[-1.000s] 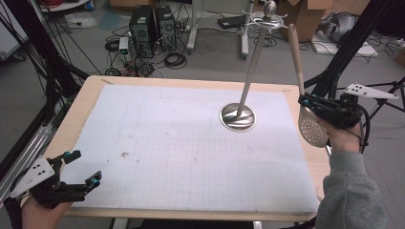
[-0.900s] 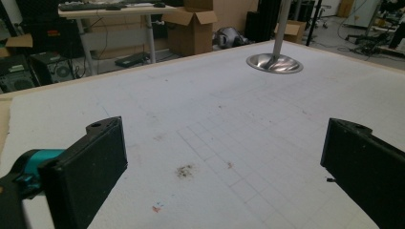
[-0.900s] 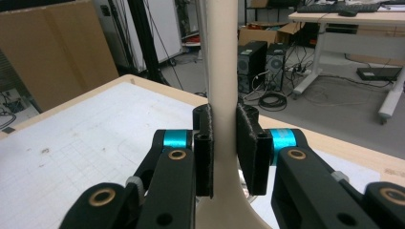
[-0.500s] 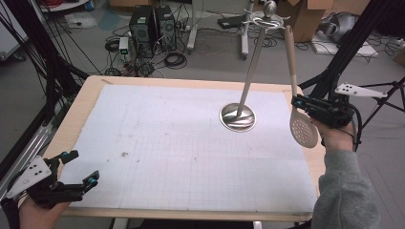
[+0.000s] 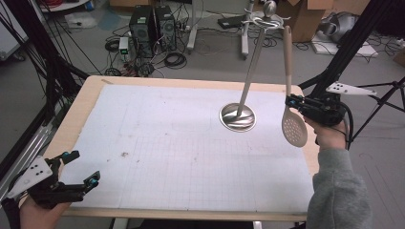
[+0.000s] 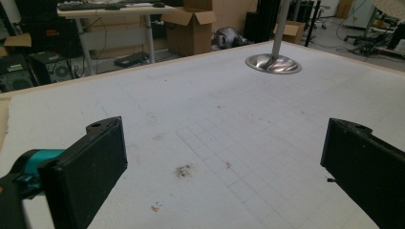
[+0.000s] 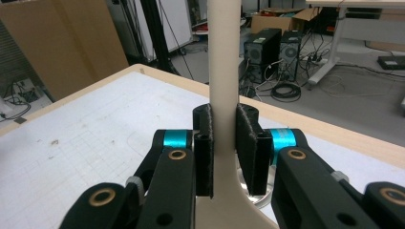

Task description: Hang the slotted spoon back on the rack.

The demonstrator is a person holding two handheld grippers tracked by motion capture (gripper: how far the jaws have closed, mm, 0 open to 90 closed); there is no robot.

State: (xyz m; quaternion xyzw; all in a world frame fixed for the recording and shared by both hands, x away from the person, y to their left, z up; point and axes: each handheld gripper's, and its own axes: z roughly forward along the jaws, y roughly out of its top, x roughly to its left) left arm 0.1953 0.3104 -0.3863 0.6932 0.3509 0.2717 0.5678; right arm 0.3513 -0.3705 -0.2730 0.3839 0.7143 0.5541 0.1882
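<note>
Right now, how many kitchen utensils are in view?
1: a slotted spoon, clamped by its handle in the right gripper beside the metal stand, bowl hanging down. Others may be hidden.

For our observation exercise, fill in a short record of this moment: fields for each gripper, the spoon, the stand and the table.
right gripper: shut on the slotted spoon's handle, held above the table's right edge
slotted spoon: beige, handle up, perforated bowl hanging down, clear of the table
left gripper: open, nothing between its fingers, at the near left corner
stand: round metal base on the mat, thin pole rising to hooks at the top
table: wooden, covered by a white gridded mat with small stains
</note>
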